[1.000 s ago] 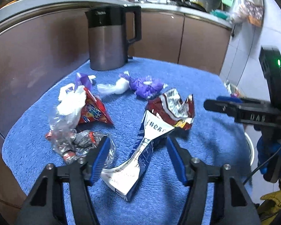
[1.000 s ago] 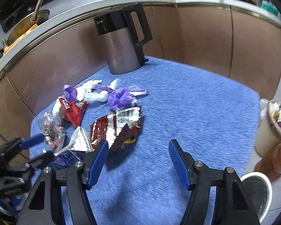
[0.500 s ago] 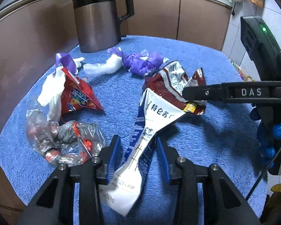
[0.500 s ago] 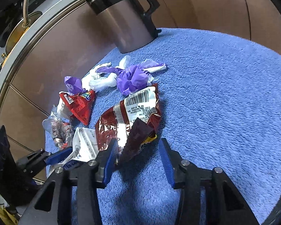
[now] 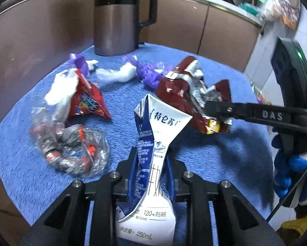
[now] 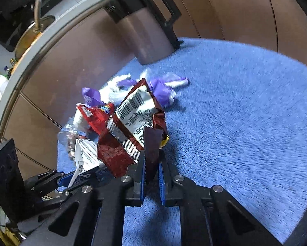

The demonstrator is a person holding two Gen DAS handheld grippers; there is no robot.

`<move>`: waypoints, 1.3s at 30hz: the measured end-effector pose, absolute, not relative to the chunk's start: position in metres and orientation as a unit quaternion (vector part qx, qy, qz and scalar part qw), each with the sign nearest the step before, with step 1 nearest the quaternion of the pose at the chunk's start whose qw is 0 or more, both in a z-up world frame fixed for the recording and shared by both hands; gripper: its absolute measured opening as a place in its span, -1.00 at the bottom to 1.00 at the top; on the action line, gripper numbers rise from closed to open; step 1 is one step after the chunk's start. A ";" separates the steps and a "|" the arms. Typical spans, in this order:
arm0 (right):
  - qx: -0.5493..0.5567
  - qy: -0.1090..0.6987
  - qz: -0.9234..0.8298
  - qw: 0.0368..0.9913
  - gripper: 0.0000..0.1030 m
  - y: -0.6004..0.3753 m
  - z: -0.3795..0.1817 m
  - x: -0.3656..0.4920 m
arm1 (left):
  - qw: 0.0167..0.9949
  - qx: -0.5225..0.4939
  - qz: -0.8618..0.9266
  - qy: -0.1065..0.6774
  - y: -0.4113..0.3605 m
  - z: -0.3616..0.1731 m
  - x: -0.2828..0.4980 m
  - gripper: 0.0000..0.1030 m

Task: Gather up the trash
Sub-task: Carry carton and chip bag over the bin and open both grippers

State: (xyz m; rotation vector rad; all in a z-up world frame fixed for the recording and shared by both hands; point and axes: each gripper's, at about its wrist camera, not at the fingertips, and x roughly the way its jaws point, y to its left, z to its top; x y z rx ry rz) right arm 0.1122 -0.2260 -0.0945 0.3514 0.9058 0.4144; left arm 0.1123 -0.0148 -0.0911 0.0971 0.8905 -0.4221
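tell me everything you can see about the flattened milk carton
The milk carton is a squashed white and dark blue paperboard pack with Chinese print and a 250mL mark. Its middle is creased narrow while both ends flare. The left claw is shut on that waist, and its far end points toward the dark red snack bag, above the blue fleece cloth.

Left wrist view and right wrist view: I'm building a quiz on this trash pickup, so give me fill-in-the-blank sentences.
1. The left gripper is shut on the flattened white and blue milk ____.
2. The right gripper is shut on the dark red snack ____.
3. The steel kettle stands on the ____ cloth.

Missing: carton; bag; blue
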 end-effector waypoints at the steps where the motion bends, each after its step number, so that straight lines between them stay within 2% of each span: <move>1: 0.167 0.425 0.198 0.868 -0.81 -0.229 -0.088 0.106 | 0.882 0.038 -0.201 0.425 -0.013 -0.086 0.109 -0.54; 10: 0.184 0.375 0.162 0.894 -0.82 -0.283 -0.050 0.045 | 0.899 0.015 -0.205 0.388 -0.018 -0.039 0.063 -0.54; 16: 0.184 0.340 0.082 0.919 -0.82 -0.344 -0.029 -0.014 | 0.893 0.040 -0.262 0.364 -0.079 -0.012 0.046 -0.54; 21: 0.147 0.333 -0.036 0.931 -0.82 -0.398 -0.033 -0.056 | 0.867 0.063 -0.327 0.369 -0.152 -0.010 0.037 -0.54; 30: 0.131 0.397 -0.177 0.891 -0.82 -0.472 -0.103 -0.084 | 0.800 0.114 -0.412 0.420 -0.302 -0.060 0.036 -0.53; 39: 0.148 0.474 -0.220 0.840 -0.80 -0.520 -0.191 -0.074 | 0.748 0.149 -0.434 0.480 -0.391 -0.129 0.049 -0.52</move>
